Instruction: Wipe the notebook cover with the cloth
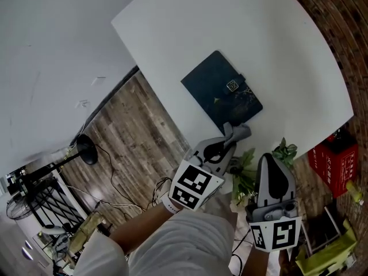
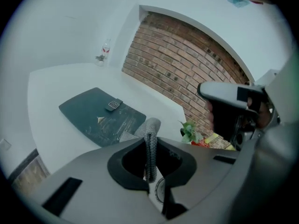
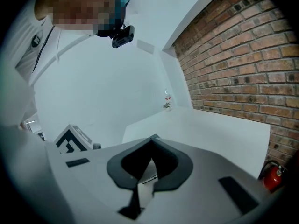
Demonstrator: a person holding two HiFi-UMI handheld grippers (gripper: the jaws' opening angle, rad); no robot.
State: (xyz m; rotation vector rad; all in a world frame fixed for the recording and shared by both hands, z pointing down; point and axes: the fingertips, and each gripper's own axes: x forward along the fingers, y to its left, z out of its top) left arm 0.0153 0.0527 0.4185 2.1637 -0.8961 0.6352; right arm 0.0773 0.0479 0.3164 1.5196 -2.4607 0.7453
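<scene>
Notebook (image 1: pixel 221 89), dark cover, closed, lying flat on white desk (image 1: pixel 230 22) toward its 6 o'clock edge. Grey cloth (image 1: pixel 237 132) at cover's 6 o'clock corner, clamped between jaws of left hand-held gripper (image 1: pixel 229 138). Right hand-held gripper (image 1: pixel 271 161) at 5 o'clock from notebook, well apart, jaws together, nothing between.

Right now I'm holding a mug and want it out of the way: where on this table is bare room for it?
Bare: the wide stretch of table beyond the notebook, toward the brick wall, and the strip between notebook and the table's floor-side edge. Crowded: the notebook's near corner, where the left hand-held gripper holds the cloth near the plant.
</scene>
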